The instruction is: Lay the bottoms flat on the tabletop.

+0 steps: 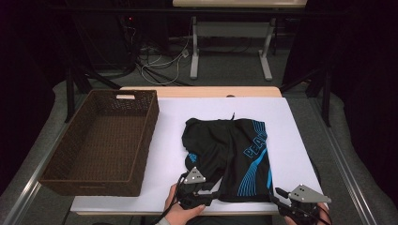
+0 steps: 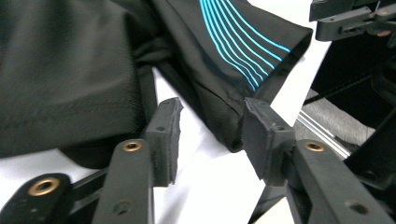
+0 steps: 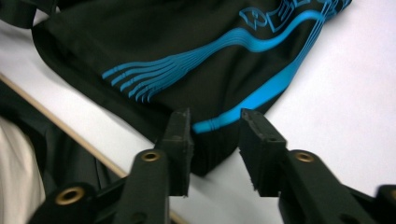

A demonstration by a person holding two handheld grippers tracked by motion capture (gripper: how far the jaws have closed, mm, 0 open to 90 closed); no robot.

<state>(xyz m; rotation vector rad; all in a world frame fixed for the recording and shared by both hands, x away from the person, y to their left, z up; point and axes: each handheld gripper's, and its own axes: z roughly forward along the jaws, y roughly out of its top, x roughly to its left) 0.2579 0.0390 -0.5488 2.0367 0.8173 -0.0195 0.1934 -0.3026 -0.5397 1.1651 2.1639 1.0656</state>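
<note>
Fingertips of your left gripper [image 2: 211, 135] stand spread, with bare white table between the pads; a hem corner of the black shorts [image 2: 224, 60] reaches into the gap from above, but neither pad presses on it. Your right gripper [image 3: 215, 149] is likewise parted: its pads flank the near corner of the shorts [image 3: 187, 60], where a broad blue stripe ends at the hem. Contact with the left pad is hard to judge there, so treat the cloth as loose.

Moving outward, note the garment itself. It is black sports fabric with thin cyan lines fanning toward the hem, a wider cyan band, and cyan lettering near one edge. In the high view the shorts [image 1: 230, 150] lie flat on the white table [image 1: 169, 140], right of centre, with the waistband and its drawcord at the far side and the leg hems toward you. Your left gripper [image 1: 199, 194] sits at the near left hem, and your right gripper [image 1: 288, 199] at the near right corner, close to the table edge.

A brown woven basket [image 1: 141, 140] stands on the left side of the table, well apart from the shorts.
</note>
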